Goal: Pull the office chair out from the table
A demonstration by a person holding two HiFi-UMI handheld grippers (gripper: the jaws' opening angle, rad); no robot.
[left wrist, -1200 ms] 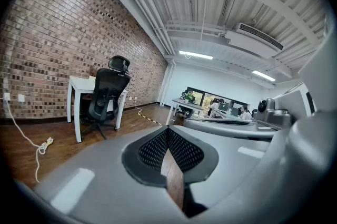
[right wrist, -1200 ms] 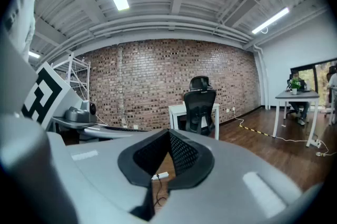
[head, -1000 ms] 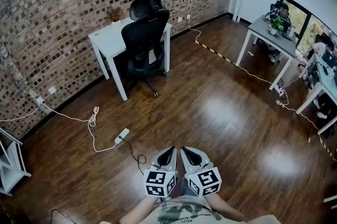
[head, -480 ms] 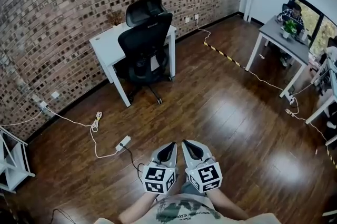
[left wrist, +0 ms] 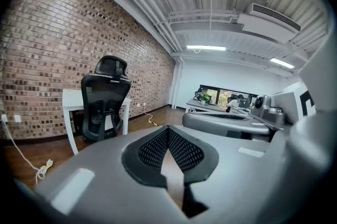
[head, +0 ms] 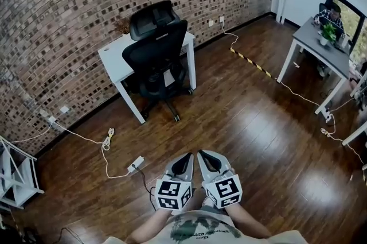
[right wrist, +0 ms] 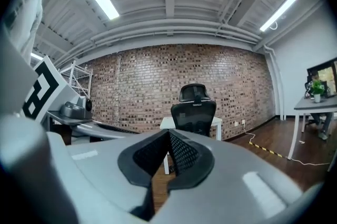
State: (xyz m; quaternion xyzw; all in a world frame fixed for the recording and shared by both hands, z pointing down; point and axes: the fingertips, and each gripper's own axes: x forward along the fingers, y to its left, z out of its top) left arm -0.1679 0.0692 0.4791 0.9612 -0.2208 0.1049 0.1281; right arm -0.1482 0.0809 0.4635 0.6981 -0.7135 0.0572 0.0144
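A black office chair [head: 156, 56] with a headrest is tucked under a small white table [head: 117, 55] against the brick wall. It also shows in the left gripper view, office chair [left wrist: 104, 100], and in the right gripper view, office chair [right wrist: 194, 111]. Both grippers hang side by side low in the head view, some way short of the chair over the wood floor. My left gripper [head: 184, 158] is shut and holds nothing. My right gripper [head: 203, 155] is shut too, with nothing in it.
A white power strip [head: 136, 164] and cables [head: 106, 141] lie on the floor left of my path. A yellow-black floor strip [head: 250, 62] runs along the right. A grey desk [head: 321, 45] with a plant and a seated person stands far right. A white rack [head: 14, 177] stands at left.
Both grippers and the view have come closer to the chair and table, which sit lower and larger in the head view. The chair has not moved. Both jaws stay shut.
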